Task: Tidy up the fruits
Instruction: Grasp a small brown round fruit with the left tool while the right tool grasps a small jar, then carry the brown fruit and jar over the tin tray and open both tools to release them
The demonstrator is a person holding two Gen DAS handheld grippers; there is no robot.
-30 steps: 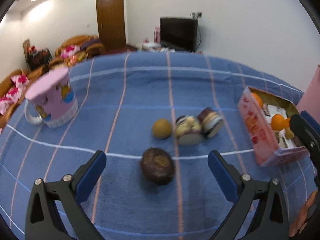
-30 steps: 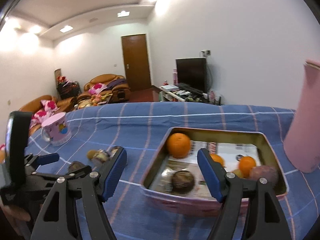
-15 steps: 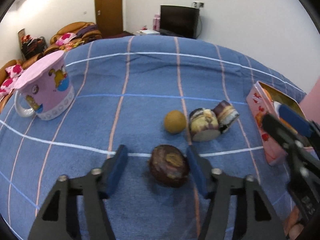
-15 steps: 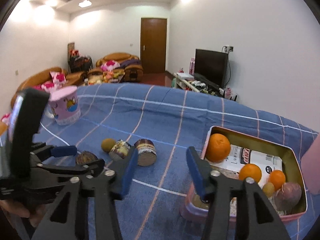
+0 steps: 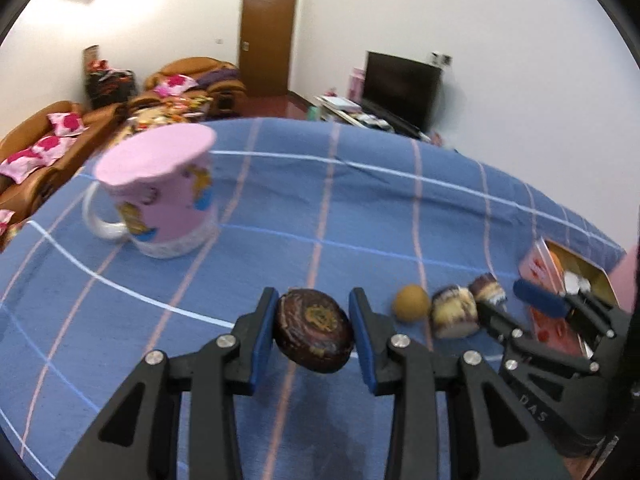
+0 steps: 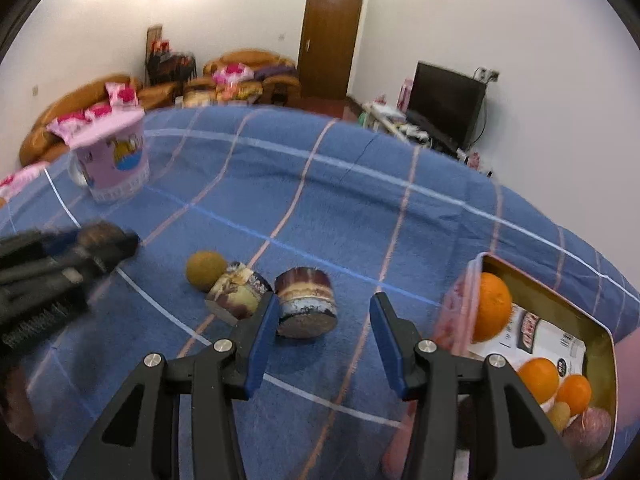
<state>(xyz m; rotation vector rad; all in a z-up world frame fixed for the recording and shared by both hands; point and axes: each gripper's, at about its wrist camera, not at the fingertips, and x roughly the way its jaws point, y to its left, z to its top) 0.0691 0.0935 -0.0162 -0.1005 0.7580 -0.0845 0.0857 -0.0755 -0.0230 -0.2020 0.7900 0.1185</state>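
Because the blue checked cloth covers the whole tabletop, every loose piece shows plainly against it, and the work runs from left to right toward the pink tin box at the right edge, which already holds a large orange, smaller oranges, a pale yellow fruit and a reddish one over printed paper. At the far left a pink mug stands upside down, well apart from the fruit and apparently no part of this step. Nearer, the left hand-held gripper has its blue pads against both sides of the dark brown, flattened round fruit, jaws closing on it; the fruit looks raised just clear of the cloth, though blur makes that a judgement, presumably for carrying to the box. The right hand-held gripper stands partly open over the brown-and-cream layered piece, its left pad beside or touching it, the right pad clear, so nothing is gripped yet. A second layered piece lies tilted against a small yellow-brown round fruit to the left. Whether those layered pieces are cut fruit or cake I cannot tell. The box's near corner is cut off, and the person's hand shows only as a blur at the lower left.
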